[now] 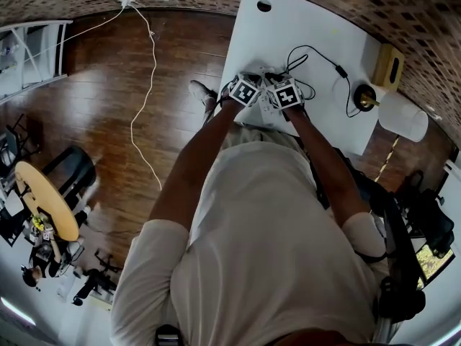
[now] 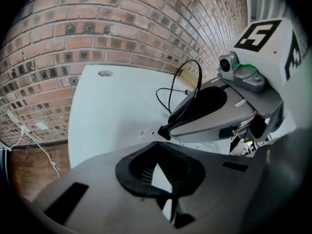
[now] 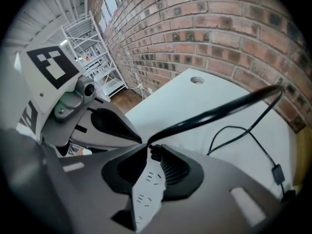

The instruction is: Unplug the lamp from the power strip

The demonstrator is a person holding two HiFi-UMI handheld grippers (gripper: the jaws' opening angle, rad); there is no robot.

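Note:
The lamp's black plug (image 3: 155,153) sits pinched at the tips of my right gripper (image 3: 152,147), directly over the white power strip (image 3: 145,191), which shows through the gap between the jaws. Its black cord (image 3: 219,112) arcs up and right, then runs across the table to the black and brass lamp (image 1: 364,97). My left gripper (image 2: 158,145) is close beside the right one, its jaws drawn together to a thin slit with white showing through. In the head view both grippers (image 1: 248,85) (image 1: 282,89) sit side by side at the table's near edge.
The white table (image 1: 288,20) stands against a brick wall and has a cable hole (image 1: 264,6) at its far left. A wooden box (image 1: 389,67) and a white cylinder (image 1: 403,117) sit by the lamp. A white cable (image 1: 148,85) trails over the wooden floor.

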